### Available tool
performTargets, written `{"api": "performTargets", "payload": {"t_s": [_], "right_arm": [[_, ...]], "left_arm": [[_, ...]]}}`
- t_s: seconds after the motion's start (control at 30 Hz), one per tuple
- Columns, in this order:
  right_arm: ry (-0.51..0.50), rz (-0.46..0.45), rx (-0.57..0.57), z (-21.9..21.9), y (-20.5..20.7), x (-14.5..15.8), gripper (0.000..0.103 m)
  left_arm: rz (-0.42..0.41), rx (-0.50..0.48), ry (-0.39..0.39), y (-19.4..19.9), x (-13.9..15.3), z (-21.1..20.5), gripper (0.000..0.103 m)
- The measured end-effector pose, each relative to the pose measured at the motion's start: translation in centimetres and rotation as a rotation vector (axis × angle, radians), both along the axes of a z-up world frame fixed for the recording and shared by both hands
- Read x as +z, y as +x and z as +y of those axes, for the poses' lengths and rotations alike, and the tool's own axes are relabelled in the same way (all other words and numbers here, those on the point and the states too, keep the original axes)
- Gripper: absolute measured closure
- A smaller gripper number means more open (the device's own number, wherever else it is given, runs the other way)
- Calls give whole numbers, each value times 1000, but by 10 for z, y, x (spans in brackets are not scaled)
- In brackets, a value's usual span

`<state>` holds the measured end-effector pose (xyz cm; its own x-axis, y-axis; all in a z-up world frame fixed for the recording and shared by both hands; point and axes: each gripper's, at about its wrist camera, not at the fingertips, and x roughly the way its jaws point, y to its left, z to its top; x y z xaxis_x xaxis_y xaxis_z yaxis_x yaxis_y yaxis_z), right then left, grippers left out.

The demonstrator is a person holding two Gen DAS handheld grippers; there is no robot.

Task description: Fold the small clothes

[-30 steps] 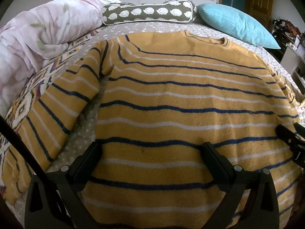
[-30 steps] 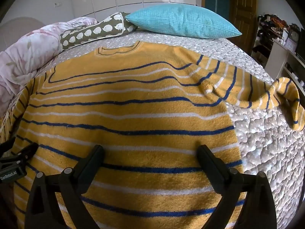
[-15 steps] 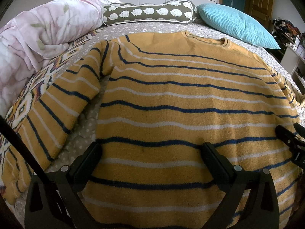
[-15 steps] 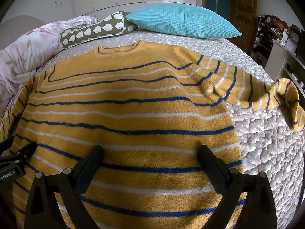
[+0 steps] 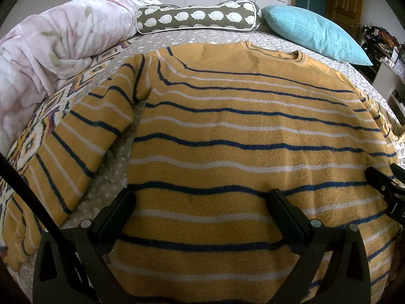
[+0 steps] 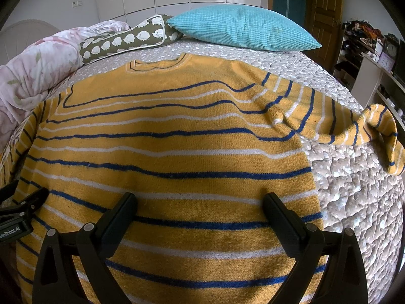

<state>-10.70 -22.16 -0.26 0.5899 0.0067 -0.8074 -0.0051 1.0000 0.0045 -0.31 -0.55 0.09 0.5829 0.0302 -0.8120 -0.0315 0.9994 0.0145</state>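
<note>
A yellow knitted sweater with blue and white stripes (image 5: 227, 131) lies flat on the grey dotted quilted bedspread (image 6: 349, 177). The left gripper (image 5: 202, 202) and right gripper (image 6: 200, 205) hover over its hem, fingers spread wide, gripping nothing.

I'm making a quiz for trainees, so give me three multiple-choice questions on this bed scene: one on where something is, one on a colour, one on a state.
1. Where does the turquoise pillow lie?
A. Beyond the sweater's collar, at the bed's far end
B. On the sweater's hem
C. On the floor

2. The yellow sweater has stripes of which colours?
A. Red and green
B. Blue and white
C. Black only

3. How is the left gripper?
A. Shut on a sleeve
B. Open above the sweater
C. Shut on the pillow

Answers: 1 A, it sits past the collar beside the hedgehog bolster. 2 B, blue and white bands cross the yellow. 3 B, its fingers are spread, holding nothing.
</note>
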Motion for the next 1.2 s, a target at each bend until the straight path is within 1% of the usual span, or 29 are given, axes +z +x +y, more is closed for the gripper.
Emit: {"api": "performTargets", "payload": {"t_s": [0.83,0.97,1.07,1.2], "right_arm": [[-7,4,0,0,1,0,1],[-12,8,-3,1,-2,-2,1],[-27,19,-8,3,-9,-1,1],[-28,22,-15,3,-26,-1,1]], "left_arm": [[-2,1,1,0,0,0,0],[-8,6,-3,-2,4,6,0],[-15,22,-23,-6,7,12,0],[6,64,-95,-21,6,26,0]]}}
